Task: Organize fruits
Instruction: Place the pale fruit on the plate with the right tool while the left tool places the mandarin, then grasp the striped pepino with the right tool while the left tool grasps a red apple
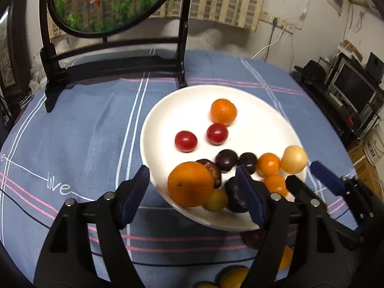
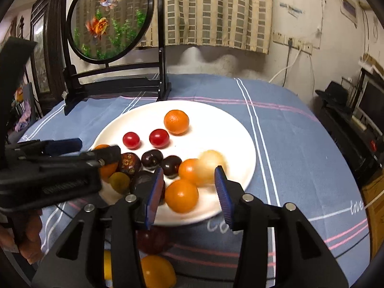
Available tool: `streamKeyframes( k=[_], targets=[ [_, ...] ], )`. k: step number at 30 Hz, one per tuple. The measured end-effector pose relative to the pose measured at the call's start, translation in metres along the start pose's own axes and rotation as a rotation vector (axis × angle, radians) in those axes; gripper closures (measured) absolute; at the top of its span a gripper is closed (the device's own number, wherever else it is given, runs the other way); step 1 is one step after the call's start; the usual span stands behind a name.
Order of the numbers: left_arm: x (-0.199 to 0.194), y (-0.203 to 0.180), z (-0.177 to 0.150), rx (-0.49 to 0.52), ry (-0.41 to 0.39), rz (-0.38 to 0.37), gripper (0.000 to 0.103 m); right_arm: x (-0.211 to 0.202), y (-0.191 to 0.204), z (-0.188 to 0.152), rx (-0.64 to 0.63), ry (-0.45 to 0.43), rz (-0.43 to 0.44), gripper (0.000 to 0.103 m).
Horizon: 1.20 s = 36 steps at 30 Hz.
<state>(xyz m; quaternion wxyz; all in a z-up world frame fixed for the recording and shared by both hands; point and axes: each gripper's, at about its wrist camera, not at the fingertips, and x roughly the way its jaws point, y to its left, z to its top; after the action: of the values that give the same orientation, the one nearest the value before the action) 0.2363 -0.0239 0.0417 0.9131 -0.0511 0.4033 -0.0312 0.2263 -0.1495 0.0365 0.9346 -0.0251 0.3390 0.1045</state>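
A white plate on the blue tablecloth holds several fruits: a small orange, two red cherry tomatoes, dark plums, orange tomatoes and a pale yellow fruit, which is blurred. A large orange sits at the plate's near rim. My left gripper is open, its jaws around the large orange. My right gripper is open over the plate's near edge, with an orange tomato between its jaws.
A black stand with a round goldfish panel rises at the table's far left. More fruit lies on the cloth under the grippers: a dark red one and yellow ones. Shelves with electronics stand to the right.
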Motion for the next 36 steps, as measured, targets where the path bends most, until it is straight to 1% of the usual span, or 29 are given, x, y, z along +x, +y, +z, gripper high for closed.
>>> streamKeyframes(
  k=[1, 3, 4, 5, 9, 11, 13, 15, 16, 20, 22, 24, 26, 29, 31, 33, 34, 36],
  targets=[
    [-0.004, -0.001, 0.0, 0.002, -0.005, 0.002, 0.021, -0.002, -0.002, -0.001, 0.015, -0.001, 0.001, 0.059],
    [-0.015, 0.0, -0.004, -0.002, -0.022, 0.003, 0.017, -0.009, -0.01, -0.006, 0.058, 0.006, 0.017, 0.059],
    [-0.018, 0.0, -0.005, -0.006, -0.026, 0.002, 0.014, -0.011, -0.014, -0.008, 0.076, 0.012, 0.024, 0.054],
    [-0.023, 0.002, -0.009, -0.014, -0.031, -0.001, 0.012, -0.014, -0.017, -0.011, 0.095, 0.016, 0.027, 0.053],
    [-0.037, 0.01, -0.024, -0.044, -0.026, -0.015, 0.009, -0.027, -0.029, -0.025, 0.16, 0.031, 0.045, 0.052],
    [-0.041, 0.015, -0.035, -0.059, -0.01, -0.016, 0.007, -0.034, -0.034, -0.034, 0.189, 0.036, 0.059, 0.045],
    [-0.044, 0.02, -0.049, -0.072, 0.004, -0.017, 0.007, -0.041, -0.034, -0.043, 0.196, 0.031, 0.075, 0.045],
    [-0.046, 0.023, -0.062, -0.068, 0.011, -0.007, 0.006, -0.045, -0.032, -0.052, 0.179, 0.034, 0.107, 0.045],
    [-0.047, 0.024, -0.069, -0.063, 0.008, 0.002, 0.006, -0.045, -0.031, -0.057, 0.165, 0.057, 0.134, 0.045],
    [-0.05, 0.024, -0.089, -0.004, -0.024, 0.056, 0.006, -0.05, -0.02, -0.06, 0.087, 0.095, 0.119, 0.045],
    [-0.049, 0.022, -0.091, 0.042, -0.021, 0.077, 0.006, -0.051, -0.013, -0.061, 0.038, 0.125, 0.117, 0.045],
    [-0.051, 0.021, -0.092, 0.075, -0.024, 0.108, 0.006, -0.054, -0.005, -0.063, -0.005, 0.159, 0.151, 0.045],
    [-0.052, 0.023, -0.091, 0.072, -0.03, 0.111, 0.004, -0.059, 0.01, -0.068, -0.095, 0.189, 0.185, 0.045],
    [-0.05, 0.028, -0.091, 0.055, -0.015, 0.115, 0.004, -0.062, 0.029, -0.078, -0.196, 0.222, 0.226, 0.045],
    [-0.048, 0.03, -0.09, 0.048, -0.01, 0.122, 0.004, -0.059, 0.039, -0.086, -0.245, 0.25, 0.222, 0.045],
    [-0.048, 0.03, -0.09, 0.046, -0.01, 0.121, 0.004, -0.051, 0.045, -0.091, -0.261, 0.274, 0.216, 0.052],
    [-0.049, 0.029, -0.091, 0.051, -0.012, 0.119, 0.004, -0.048, 0.047, -0.093, -0.261, 0.281, 0.217, 0.057],
    [-0.05, 0.025, -0.092, 0.07, -0.02, 0.115, 0.004, -0.041, 0.051, -0.096, -0.256, 0.283, 0.206, 0.059]
  ],
)
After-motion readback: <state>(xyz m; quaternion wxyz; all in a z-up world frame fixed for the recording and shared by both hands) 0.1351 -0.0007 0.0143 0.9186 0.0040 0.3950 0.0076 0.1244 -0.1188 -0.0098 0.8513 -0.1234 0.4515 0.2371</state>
